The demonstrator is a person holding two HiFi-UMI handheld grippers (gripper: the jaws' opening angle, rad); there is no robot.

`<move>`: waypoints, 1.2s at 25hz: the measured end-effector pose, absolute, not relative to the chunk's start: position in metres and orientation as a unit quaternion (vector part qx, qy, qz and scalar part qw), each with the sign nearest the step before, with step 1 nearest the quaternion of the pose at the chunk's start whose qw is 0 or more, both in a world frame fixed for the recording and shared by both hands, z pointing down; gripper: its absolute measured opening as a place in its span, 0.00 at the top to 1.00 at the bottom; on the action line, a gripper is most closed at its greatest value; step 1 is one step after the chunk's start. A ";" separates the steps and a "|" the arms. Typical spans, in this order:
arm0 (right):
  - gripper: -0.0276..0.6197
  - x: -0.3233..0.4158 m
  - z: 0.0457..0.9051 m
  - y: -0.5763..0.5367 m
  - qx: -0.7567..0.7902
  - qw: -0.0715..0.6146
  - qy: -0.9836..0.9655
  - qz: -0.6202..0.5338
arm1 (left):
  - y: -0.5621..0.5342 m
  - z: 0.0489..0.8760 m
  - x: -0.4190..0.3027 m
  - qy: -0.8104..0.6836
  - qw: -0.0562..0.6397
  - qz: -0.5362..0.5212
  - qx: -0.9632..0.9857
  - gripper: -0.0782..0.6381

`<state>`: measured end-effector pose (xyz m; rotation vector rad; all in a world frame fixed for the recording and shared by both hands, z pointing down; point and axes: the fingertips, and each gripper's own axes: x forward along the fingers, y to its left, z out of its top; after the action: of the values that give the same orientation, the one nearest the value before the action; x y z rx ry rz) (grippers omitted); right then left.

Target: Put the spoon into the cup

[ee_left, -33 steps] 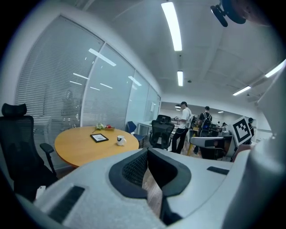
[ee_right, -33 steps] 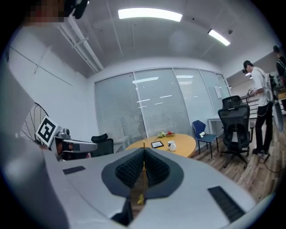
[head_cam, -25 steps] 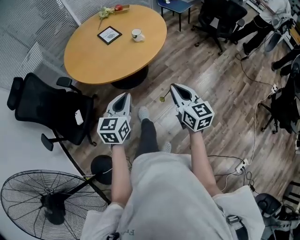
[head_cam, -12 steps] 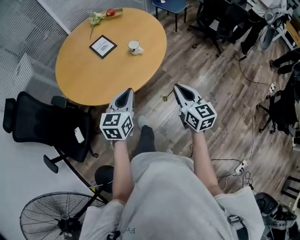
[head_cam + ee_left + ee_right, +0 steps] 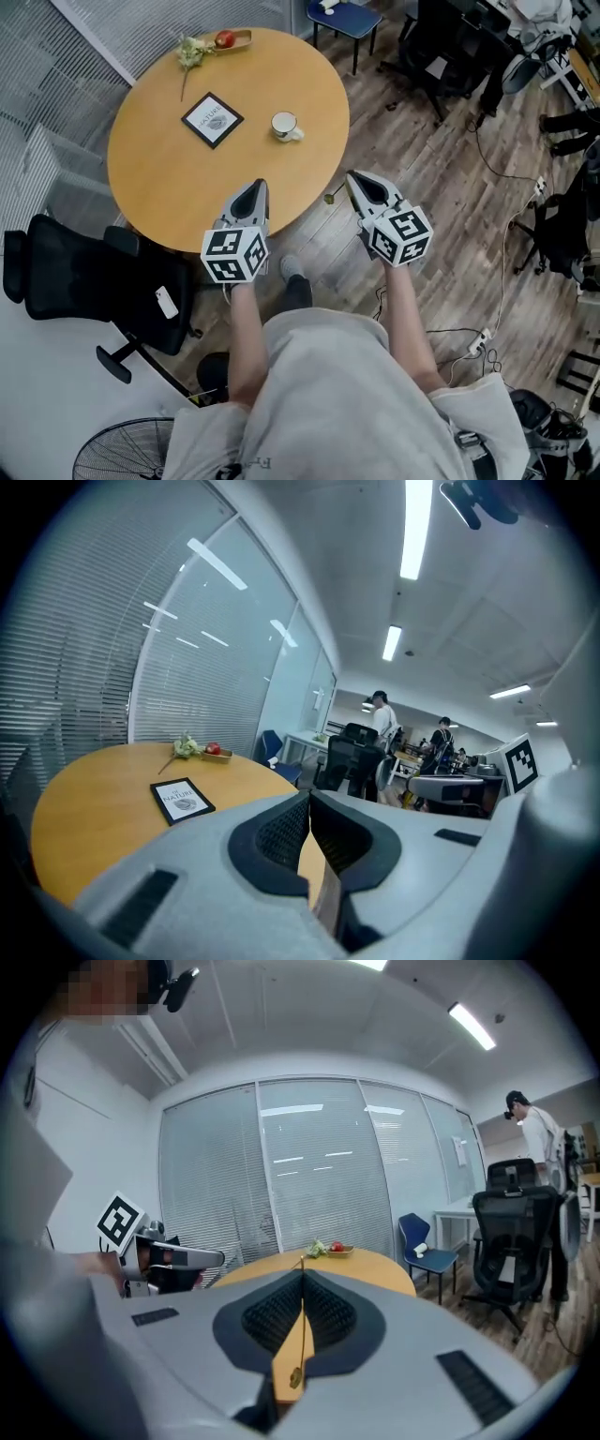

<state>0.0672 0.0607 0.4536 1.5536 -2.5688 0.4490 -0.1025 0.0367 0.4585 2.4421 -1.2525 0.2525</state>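
A white cup [image 5: 284, 125] stands on the round wooden table [image 5: 159, 178], right of a black-framed card [image 5: 213, 119]. My right gripper [image 5: 351, 176] hangs over the floor just off the table's near right edge, shut on a thin gold spoon [image 5: 328, 198] whose bowl sticks out to the left. In the right gripper view the spoon [image 5: 298, 1335] runs along the closed jaws of that gripper [image 5: 302, 1274]. My left gripper [image 5: 255, 185] is shut with nothing in it, its tip above the table's near edge. The left gripper view shows the card [image 5: 181, 800]; the cup is hidden there.
A tray with an apple and greens [image 5: 225, 39] sits at the table's far edge. A black office chair [image 5: 84, 281] and a fan [image 5: 131, 459] stand at the left. More chairs [image 5: 450, 47] and floor cables [image 5: 497, 309] lie to the right.
The person has stepped toward the table, so it sits closer and lower in the head view. Both grippers have reached its near edge, both still shut, the spoon still held.
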 end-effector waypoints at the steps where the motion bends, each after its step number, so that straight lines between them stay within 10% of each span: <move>1: 0.96 0.063 0.451 0.051 0.510 0.055 -0.846 0.145 | 0.027 0.458 -0.107 -0.446 0.193 0.087 0.870 0.88; 30: 0.96 0.039 0.469 -0.079 0.507 0.079 -0.844 0.154 | -0.062 0.479 -0.139 -0.448 0.235 0.102 0.856 0.88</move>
<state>0.0391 -0.0787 0.4693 1.5164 -2.5267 0.4616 -0.1390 -0.0623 0.4786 2.3498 -1.2292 0.2789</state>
